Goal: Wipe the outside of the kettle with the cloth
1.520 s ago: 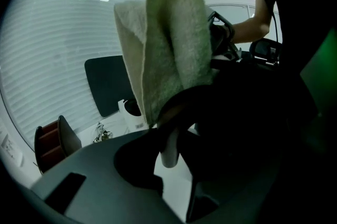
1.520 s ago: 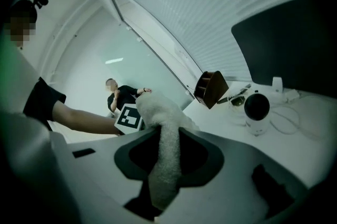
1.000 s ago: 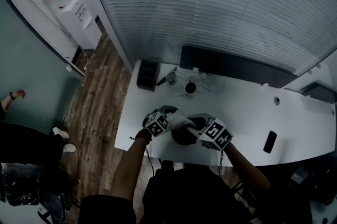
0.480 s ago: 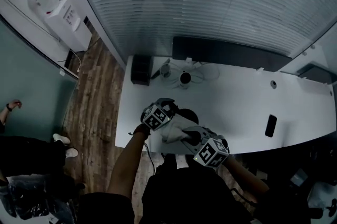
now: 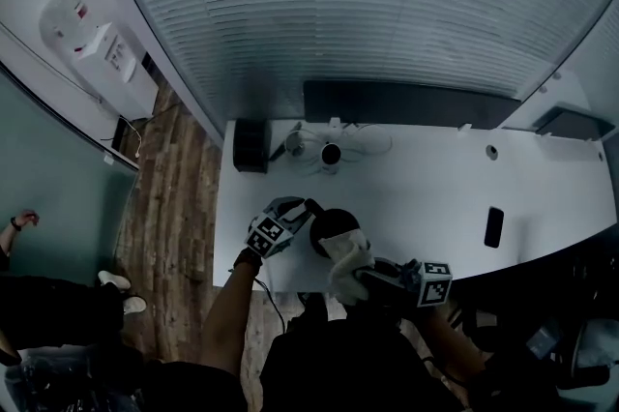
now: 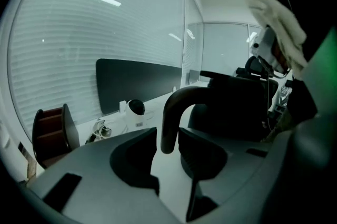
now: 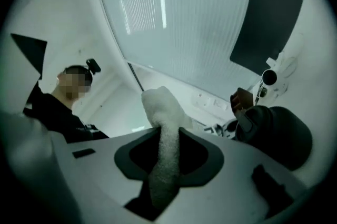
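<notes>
1. Wiping looks like the step in hand. The left gripper has its jaws closed in on the handle, one on each side, and I judge that it is steadying the kettle.
2. The right gripper is pinching the cloth, a pale wad that pokes up from between its jaws.
3. The kettle stands on the white table, close to the near edge, with a gripper on each side.
4. From the head view the cloth hangs by the kettle's near side, but I can't tell if it touches.
5. The right gripper view puts the kettle off to the right, so the jaws are aimed past it. The cloth is probably clear of the wall just now.
6. The next move calls for swinging the cloth back onto the kettle's wall. It then needs to be pressed flat and swept round a fresh patch.
7. The left grip must hold firm through that, or the kettle could twist or slide toward the edge.
8. The kettle is dark and round-bodied, with a thick curved handle arching off one side. The light is too dim to show smears or which parts are already clean.
</notes>
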`<action>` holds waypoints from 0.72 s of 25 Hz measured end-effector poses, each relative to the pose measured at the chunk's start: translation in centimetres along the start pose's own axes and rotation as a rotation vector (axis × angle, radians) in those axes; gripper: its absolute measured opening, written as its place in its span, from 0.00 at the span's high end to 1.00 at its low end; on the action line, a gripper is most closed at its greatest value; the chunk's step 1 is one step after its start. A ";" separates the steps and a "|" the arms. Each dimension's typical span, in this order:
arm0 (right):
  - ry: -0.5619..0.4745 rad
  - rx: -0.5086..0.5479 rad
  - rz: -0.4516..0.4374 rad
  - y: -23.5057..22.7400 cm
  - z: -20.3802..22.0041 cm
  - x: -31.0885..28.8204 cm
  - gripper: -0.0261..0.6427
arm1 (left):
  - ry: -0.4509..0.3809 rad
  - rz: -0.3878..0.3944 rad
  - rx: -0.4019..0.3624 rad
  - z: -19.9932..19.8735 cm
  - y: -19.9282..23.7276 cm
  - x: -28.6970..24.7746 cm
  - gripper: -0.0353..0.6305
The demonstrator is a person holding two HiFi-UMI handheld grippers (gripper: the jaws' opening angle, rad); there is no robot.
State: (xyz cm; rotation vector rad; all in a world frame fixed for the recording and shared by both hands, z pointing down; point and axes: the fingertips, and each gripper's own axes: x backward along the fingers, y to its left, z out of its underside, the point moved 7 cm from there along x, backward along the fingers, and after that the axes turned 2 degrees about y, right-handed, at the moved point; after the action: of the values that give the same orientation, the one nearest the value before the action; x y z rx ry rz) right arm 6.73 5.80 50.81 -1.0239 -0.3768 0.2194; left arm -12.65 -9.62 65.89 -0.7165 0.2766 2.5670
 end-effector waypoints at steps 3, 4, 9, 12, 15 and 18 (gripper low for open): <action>-0.127 0.037 0.055 0.1 -1.5 2.1 0.83 | -0.049 -0.044 0.025 0.8 0.2 2.7 0.78; -0.154 0.063 0.096 -0.1 -1.7 2.8 0.83 | -0.066 -0.065 0.019 0.9 0.1 3.6 0.78; -0.209 0.317 0.361 -0.5 -1.8 4.1 0.83 | -0.187 -0.139 -0.034 -0.2 -4.0 8.0 0.78; -0.149 0.549 0.499 -1.0 -0.8 3.3 0.83 | -0.287 -0.175 -0.048 -1.9 -8.2 10.1 0.78; -0.055 0.739 0.579 -1.0 0.4 1.8 0.83 | -0.375 -0.221 0.007 -3.6 -12.0 11.5 0.83; 0.041 0.930 0.611 -0.2 2.0 0.4 0.83 | -0.436 -0.266 0.069 -4.8 -15.1 12.5 0.90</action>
State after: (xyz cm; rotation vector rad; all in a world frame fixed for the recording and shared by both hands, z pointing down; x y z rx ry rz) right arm 6.28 7.38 51.94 -0.1892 0.1064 0.8333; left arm -12.80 6.80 54.14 -0.1435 0.1164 2.3665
